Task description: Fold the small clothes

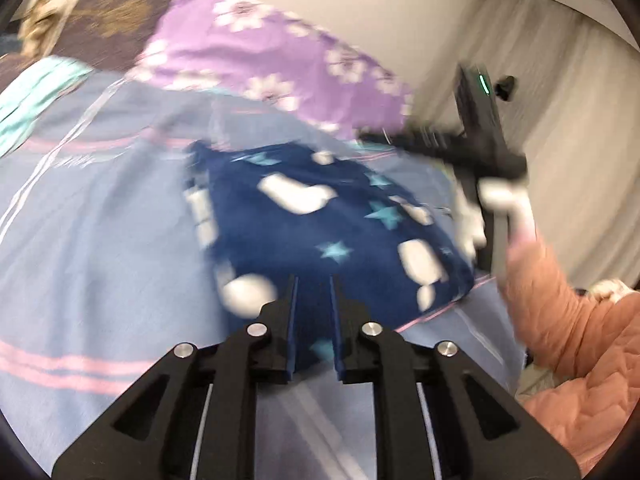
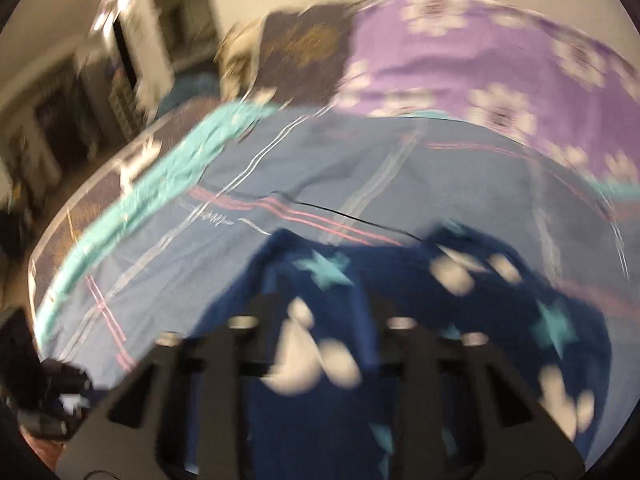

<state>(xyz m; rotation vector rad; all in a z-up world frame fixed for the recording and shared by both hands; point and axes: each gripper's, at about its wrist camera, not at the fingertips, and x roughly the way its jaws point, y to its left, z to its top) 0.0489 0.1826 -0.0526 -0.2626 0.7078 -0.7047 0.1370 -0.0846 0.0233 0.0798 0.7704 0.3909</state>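
Note:
A small navy garment [image 1: 320,232] with white shapes and teal stars lies on a blue striped bedsheet [image 1: 100,240]. My left gripper [image 1: 314,284] sits at its near edge with the jaws a narrow gap apart and navy cloth between them. In the right wrist view the same garment [image 2: 400,320] fills the foreground and drapes over my right gripper [image 2: 316,308], whose fingers are blurred and partly hidden. The right gripper's body [image 1: 476,152] shows in the left wrist view above the garment's right side, held by a hand in an orange sleeve.
A purple floral pillow [image 1: 260,52] and a brown one [image 1: 108,20] lie at the bed's far end. A teal cloth [image 2: 160,168] runs along the left bed edge. Curtains [image 1: 560,120] hang on the right; furniture [image 2: 80,92] stands beyond the left edge.

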